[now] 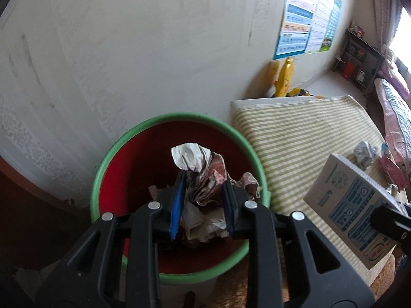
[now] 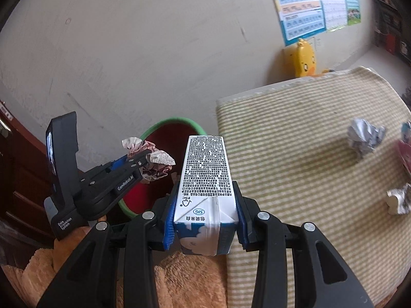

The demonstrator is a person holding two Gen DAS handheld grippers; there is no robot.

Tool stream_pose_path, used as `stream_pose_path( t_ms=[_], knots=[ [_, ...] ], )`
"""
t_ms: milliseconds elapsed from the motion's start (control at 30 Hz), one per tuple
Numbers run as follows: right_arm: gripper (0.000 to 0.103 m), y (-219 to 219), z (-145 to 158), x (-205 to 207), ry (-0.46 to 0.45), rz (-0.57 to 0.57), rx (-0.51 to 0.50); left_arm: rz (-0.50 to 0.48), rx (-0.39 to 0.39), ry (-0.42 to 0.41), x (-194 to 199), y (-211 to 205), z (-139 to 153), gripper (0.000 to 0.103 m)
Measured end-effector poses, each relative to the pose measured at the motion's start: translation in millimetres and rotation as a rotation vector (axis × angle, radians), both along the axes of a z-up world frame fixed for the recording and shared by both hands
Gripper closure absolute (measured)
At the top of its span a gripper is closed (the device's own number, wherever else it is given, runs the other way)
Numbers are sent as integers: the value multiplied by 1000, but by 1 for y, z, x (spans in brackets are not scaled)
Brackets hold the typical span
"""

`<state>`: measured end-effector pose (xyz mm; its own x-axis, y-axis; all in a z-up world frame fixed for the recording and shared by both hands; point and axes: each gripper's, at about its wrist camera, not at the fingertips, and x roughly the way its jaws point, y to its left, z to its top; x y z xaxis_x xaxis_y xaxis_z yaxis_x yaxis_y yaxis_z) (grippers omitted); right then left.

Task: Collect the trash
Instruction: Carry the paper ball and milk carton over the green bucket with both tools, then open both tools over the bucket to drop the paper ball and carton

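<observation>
The crumpled paper [image 1: 203,177] was clamped by the left gripper [image 1: 204,195] above the bin [image 1: 177,117]; the carton [image 2: 205,187] was clamped by the right gripper [image 2: 205,205] beside the counter's left edge. Released early, the carton could be dropped outside the rim.

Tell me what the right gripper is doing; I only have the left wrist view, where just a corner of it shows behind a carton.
Observer: The right gripper is shut on the milk carton, with its pads on both sides near the folded end.
Operator: Report the trash on the striped mat. I see one grey wad.
Observer: Nearer than that grey wad, a white and silver crumpled piece also lies on the striped mat.
Operator: Check my left gripper from outside.
Observer: The left gripper clamps the crumpled paper, which sticks out past both sides of the tips. It appears to be over the green-rimmed bin.
</observation>
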<state>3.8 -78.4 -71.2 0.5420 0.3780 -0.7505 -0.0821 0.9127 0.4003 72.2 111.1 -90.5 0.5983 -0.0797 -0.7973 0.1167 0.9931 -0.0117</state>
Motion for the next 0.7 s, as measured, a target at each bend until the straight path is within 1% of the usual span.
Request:
stream_pose_path(
  t_ms=[233,367,633,700],
  knots=[
    [68,28,-5,29,17,56,9,60,-12,30,6,28,-11,78],
    [68,41,-9,47,20,88,-5,97,-45,55,12,43,-17,78],
    [68,60,-23,71,52,121,-14,116,-40,88,17,59,-33,78],
    [68,64,-23,71,56,124,-15,118,-33,97,20,59,-35,78]
  ],
)
